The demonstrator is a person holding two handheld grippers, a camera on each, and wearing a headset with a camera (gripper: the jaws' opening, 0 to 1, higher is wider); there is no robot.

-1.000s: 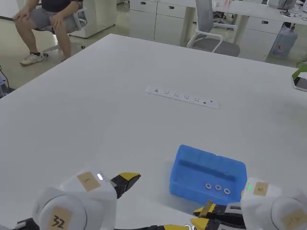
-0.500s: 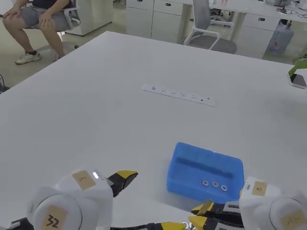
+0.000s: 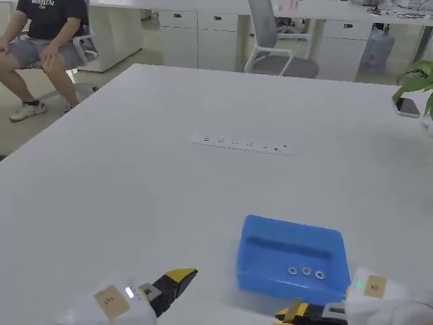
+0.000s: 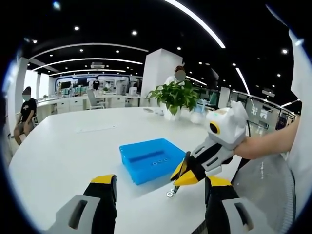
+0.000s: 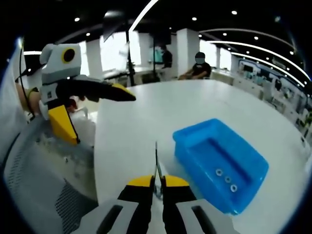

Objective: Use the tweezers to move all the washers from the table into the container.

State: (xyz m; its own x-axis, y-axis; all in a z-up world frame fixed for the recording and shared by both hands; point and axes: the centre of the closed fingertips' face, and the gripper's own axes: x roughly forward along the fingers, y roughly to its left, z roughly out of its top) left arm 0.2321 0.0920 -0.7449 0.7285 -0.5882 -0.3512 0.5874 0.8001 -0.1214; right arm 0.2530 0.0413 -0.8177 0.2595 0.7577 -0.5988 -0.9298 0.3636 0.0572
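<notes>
White office table [image 3: 135, 169] carries a blue container [image 3: 291, 237] near its front edge. Left gripper [image 4: 159, 183] is spread wide, facing it. Right gripper [image 5: 156, 181] is clamped on slim tweezers [image 5: 156, 158]. Three washers [image 3: 306, 272] lie inside the container, and another washer [image 4: 169, 194] sits on the table by the tweezers' tip.

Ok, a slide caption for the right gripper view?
Right gripper shut on tweezers beside a blue container holding three washers; left gripper open nearby.

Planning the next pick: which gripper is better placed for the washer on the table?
Right. The right gripper is shut on the tweezers, tip near the washer; the left gripper is open and empty.
</notes>
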